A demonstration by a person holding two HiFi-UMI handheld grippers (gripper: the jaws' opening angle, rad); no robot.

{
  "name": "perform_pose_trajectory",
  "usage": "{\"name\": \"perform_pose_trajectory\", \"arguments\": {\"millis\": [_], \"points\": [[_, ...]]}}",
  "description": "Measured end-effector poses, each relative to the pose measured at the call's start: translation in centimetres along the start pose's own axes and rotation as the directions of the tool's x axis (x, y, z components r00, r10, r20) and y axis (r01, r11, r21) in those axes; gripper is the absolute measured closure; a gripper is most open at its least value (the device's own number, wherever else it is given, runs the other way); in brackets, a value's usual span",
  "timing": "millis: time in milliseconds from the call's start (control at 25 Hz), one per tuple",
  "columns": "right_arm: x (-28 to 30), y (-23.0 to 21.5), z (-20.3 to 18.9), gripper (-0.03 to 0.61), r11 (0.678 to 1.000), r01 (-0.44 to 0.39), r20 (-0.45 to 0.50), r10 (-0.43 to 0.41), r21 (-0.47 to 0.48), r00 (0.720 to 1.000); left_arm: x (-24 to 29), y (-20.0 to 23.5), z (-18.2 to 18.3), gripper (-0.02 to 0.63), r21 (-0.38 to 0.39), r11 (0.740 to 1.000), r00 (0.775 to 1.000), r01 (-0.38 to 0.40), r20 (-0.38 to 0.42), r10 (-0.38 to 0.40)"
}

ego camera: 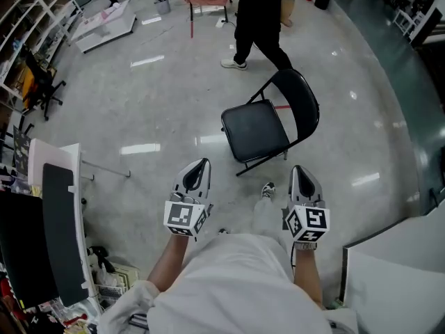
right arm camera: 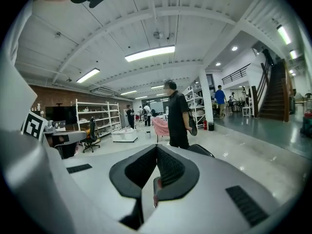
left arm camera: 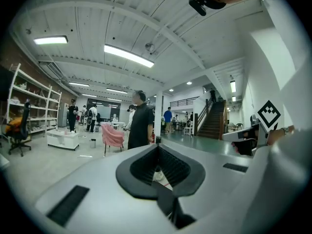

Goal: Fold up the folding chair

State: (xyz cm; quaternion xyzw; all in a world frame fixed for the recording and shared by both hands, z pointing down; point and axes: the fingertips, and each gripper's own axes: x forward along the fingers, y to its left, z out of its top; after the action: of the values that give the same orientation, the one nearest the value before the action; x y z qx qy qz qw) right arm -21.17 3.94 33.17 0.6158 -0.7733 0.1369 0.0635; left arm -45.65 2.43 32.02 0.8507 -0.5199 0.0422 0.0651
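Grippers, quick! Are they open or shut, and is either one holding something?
Left gripper: jaws shut, holding nothing.
Right gripper: jaws shut, holding nothing.

Black folding chair point(ego camera: 268, 124) stands unfolded (seat down) on floor.

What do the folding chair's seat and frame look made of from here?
Seat: black and smooth with a dull sheen, probably vinyl over padding, though that is a guess. Frame: thin black tubing, likely painted metal; too small to be sure.
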Motion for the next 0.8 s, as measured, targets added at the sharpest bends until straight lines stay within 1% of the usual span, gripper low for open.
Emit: {"name": "perform_pose_trajectory", "arguments": {"millis": [120, 240, 360, 440, 560, 680, 800], "points": [[3.9, -2.6, 1.1, 0.574, 0.999, -0.045, -0.012, 0.045, -0.003, 0.999, 3.8, 0.2, 0.3, 0.603, 0.008, 0.999, 0.999, -0.051, -0.019, 0.051], [7.7, -6.2, 2.8, 0.574, 0.996, -0.084, -0.024, 0.083, -0.015, 0.996, 8.1, -0.5, 1.1, 0.603, 0.016, 0.996, 0.996, -0.09, -0.023, 0.09], [11.4, -10.0, 3.8, 0.574, 0.993, -0.114, -0.041, 0.113, -0.03, 0.993, 12.0, -1.0, 1.7, 0.603, 0.0, 0.99, 0.989, -0.142, -0.029, 0.142], [13.8, -12.0, 4.4, 0.574, 0.99, -0.138, -0.048, 0.136, -0.03, 0.989, 14.4, -1.2, 1.8, 0.603, 0.012, 0.985, 0.984, -0.174, -0.041, 0.175], [17.1, -14.2, 5.5, 0.574, 0.982, -0.182, -0.06, 0.18, -0.039, 0.982, 17.6, -1.4, 1.9, 0.603, 0.049, 0.976, 0.974, -0.214, -0.061, 0.217], [19.9, -16.3, 5.9, 0.574, 0.976, -0.212, -0.081, 0.207, -0.056, 0.975, 20.4, -1.8, 1.6, 0.603, 0.034, 0.97, 0.968, -0.241, -0.062, 0.242], [21.9, -17.8, 5.3, 0.574, 0.971, -0.233, -0.113, 0.225, -0.063, 0.968, 22.5, -2.4, 1.0, 0.603, 0.022, 0.967, 0.964, -0.256, -0.067, 0.257]]}}
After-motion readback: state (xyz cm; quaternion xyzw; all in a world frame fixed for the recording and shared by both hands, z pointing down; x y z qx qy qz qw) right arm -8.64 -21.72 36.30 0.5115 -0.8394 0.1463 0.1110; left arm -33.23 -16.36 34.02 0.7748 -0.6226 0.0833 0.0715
